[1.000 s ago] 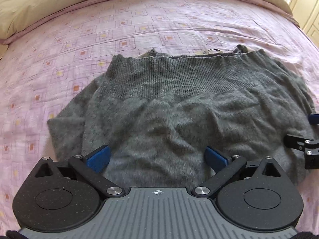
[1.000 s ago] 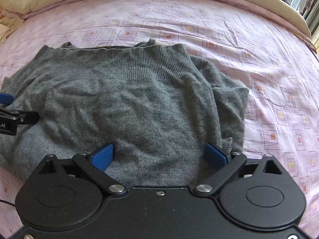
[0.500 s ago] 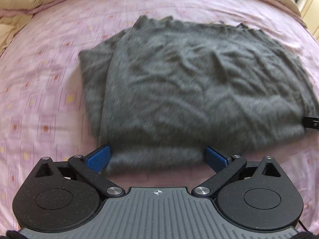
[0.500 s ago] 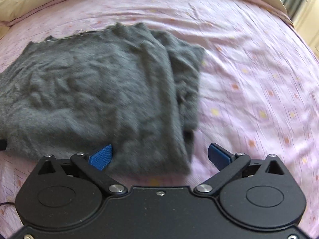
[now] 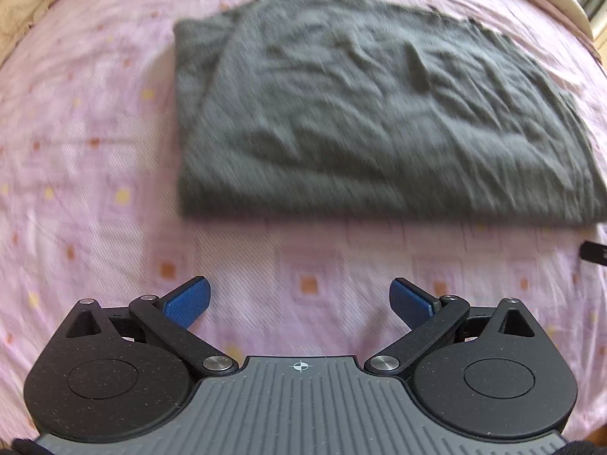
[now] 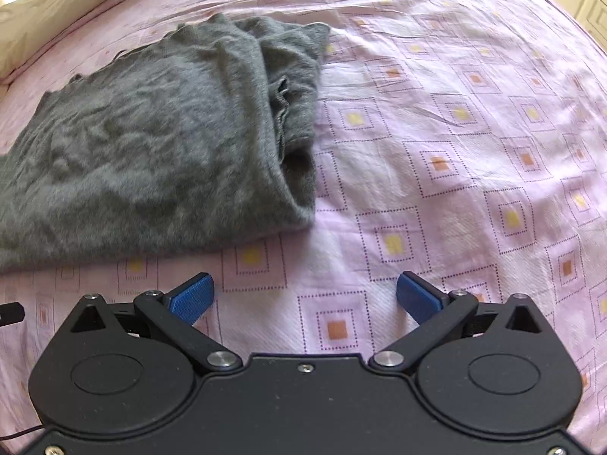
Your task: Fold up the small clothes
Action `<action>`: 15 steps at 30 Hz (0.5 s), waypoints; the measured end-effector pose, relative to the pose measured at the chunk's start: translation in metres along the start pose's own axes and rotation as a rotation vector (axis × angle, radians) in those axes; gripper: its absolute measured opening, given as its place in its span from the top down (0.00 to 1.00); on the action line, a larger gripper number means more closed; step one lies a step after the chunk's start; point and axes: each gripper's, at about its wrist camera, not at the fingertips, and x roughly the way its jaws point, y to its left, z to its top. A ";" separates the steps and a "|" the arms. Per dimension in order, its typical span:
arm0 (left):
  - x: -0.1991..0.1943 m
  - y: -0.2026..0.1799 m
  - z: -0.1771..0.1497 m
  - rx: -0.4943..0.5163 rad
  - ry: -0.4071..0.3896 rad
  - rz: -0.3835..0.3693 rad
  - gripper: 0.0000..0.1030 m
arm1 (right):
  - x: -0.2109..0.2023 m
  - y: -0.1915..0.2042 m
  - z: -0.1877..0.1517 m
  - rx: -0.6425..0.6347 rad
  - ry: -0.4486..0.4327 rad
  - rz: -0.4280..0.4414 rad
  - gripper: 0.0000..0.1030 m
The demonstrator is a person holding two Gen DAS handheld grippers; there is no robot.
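On pink bedsheet [image 6: 436, 197], folded sweater [image 5: 364, 113] lying crosswise

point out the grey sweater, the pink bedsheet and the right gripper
grey sweater [image 5: 371, 113]: left wrist view, middle of the folded top layer
pink bedsheet [image 6: 474, 159]: right wrist view, bare patterned area
right gripper [image 6: 305, 297]: right wrist view, midway between the open blue fingertips
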 end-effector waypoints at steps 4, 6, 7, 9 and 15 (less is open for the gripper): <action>0.005 -0.015 -0.009 0.053 0.003 0.036 0.00 | 0.001 -0.002 -0.004 -0.020 -0.041 0.027 0.00; 0.007 -0.017 -0.010 0.045 -0.003 0.046 0.00 | -0.002 -0.006 -0.006 -0.007 -0.055 0.045 0.00; 0.008 -0.017 -0.010 0.036 -0.003 0.047 0.00 | -0.004 -0.008 -0.006 -0.002 -0.055 0.057 0.00; 0.009 -0.017 -0.008 0.032 0.003 0.051 0.00 | -0.006 -0.013 -0.001 0.008 -0.036 0.081 0.00; 0.014 -0.019 -0.007 0.030 0.000 0.054 0.00 | -0.019 -0.028 0.026 0.050 -0.099 0.183 0.01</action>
